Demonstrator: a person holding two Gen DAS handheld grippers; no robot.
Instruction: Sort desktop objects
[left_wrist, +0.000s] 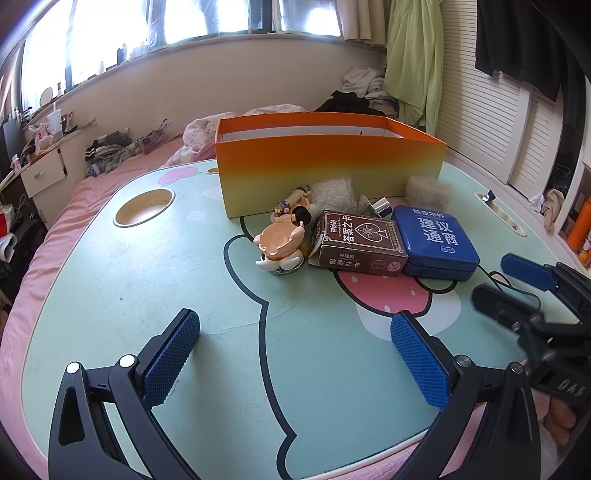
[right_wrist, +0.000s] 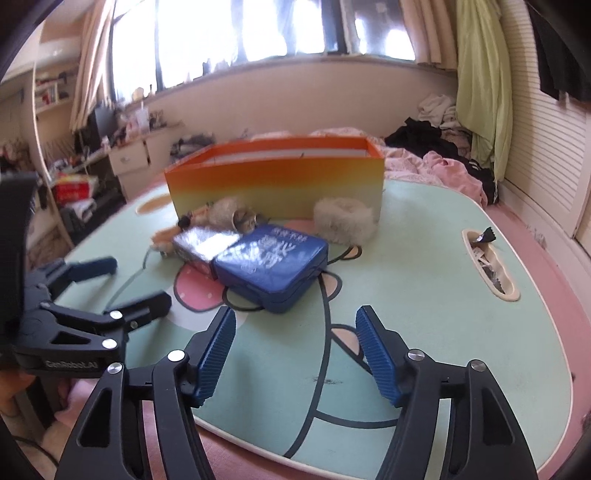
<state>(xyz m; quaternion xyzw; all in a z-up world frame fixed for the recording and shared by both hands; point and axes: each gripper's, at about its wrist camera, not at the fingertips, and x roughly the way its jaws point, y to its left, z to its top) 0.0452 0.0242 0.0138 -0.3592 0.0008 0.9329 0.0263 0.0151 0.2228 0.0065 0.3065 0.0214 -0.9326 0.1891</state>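
While both grippers, left gripper (left_wrist: 295, 354) and right gripper (right_wrist: 295, 350), hover spread and empty, the blue tin (left_wrist: 436, 240) lies before the orange box (left_wrist: 328, 162), probably its destination.

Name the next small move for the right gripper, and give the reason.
Probably ease the right gripper forward to straddle the blue tin. Its jaws are open and empty, the tin is the nearest item ahead, and the orange box behind it stands open.

orange box (left_wrist: 328, 162) interior hidden, blue tin (right_wrist: 271, 258) lettering blurred
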